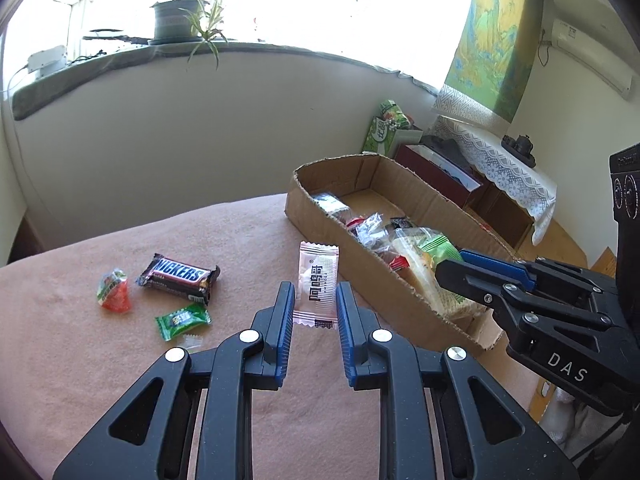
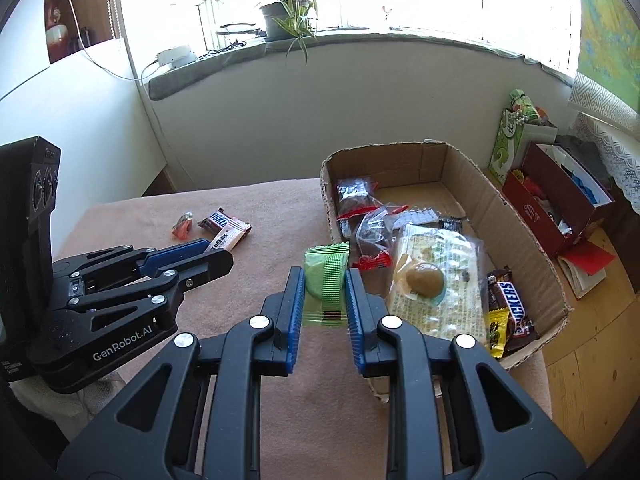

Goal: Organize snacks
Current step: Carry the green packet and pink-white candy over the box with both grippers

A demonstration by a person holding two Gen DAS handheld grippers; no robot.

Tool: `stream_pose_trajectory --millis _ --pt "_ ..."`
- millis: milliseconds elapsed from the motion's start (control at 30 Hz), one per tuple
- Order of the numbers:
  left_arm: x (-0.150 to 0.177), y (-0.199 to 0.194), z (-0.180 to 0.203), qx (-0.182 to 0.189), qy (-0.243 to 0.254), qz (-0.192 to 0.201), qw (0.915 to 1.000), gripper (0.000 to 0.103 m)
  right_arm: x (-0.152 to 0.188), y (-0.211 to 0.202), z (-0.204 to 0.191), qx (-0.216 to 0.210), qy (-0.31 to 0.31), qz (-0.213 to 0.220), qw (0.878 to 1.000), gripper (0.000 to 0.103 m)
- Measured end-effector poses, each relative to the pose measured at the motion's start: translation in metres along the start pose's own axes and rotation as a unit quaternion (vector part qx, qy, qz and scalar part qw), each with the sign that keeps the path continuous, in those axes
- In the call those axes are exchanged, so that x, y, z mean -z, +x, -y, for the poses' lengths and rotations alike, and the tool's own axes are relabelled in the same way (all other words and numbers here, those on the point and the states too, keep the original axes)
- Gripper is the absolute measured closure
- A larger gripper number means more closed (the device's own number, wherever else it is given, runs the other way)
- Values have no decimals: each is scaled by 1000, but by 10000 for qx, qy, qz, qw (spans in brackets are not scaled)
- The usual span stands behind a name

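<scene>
Left gripper (image 1: 316, 304): closed on pink-white sachet (image 1: 318, 286), pads pressed to both long edges, wrapper standing upright between the fingers and lifted clear of the cloth-covered table (image 1: 120, 360). Right gripper (image 2: 324, 300): likewise clamped on green packet (image 2: 326, 280), held by its sides, top crimp projecting beyond the fingertips.

Position of goods relative to grippers: cardboard box (image 1: 320, 220) ahead and right of the left gripper; in the right wrist view, same box directly ahead and right of the right gripper, already stocked with clear bags, a flat cake pack and a Snickers. Remaining on the cloth, ahead and left of the left gripper: Snickers bar (image 1: 178, 278), green candy (image 1: 182, 320), red-green candy (image 1: 114, 290).

Handling assessment (judgement, not observation): both held items light, thin, film-wrapped, hence slippery and easily creased; contents probably brittle wafer or soft sweet, so only moderate squeeze advised. Best purchase across the flat body near mid-length, not on the crimped end seals, which fold and slide out. Current holds sit low on each wrapper; upper half unsupported and liable to flop on tilt.

Risk noted: grippers close together near box wall; collision possible on simultaneous release.
</scene>
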State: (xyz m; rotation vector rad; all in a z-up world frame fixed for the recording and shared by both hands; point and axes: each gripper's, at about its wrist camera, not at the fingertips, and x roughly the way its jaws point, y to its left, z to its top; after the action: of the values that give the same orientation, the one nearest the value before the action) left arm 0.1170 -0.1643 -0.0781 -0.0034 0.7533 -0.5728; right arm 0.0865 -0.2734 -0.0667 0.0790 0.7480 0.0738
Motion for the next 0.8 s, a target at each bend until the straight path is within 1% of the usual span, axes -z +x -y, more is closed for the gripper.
stream_pose_trajectory --millis 200,367,533,800 --pt "-21 18 15 53 83 71 9999 84 -21 8 32 142 207 89 9996 82" --pt "-36 33 25 71 167 82 9998 84 -37 17 53 288 261 126 9992 82" --pt "-48 44 33 72 260 121 9996 84 -48 28 71 370 319 124 9987 82" --pt "-62 61 43 102 356 137 9992 84 -58 44 89 433 379 80 9983 82"
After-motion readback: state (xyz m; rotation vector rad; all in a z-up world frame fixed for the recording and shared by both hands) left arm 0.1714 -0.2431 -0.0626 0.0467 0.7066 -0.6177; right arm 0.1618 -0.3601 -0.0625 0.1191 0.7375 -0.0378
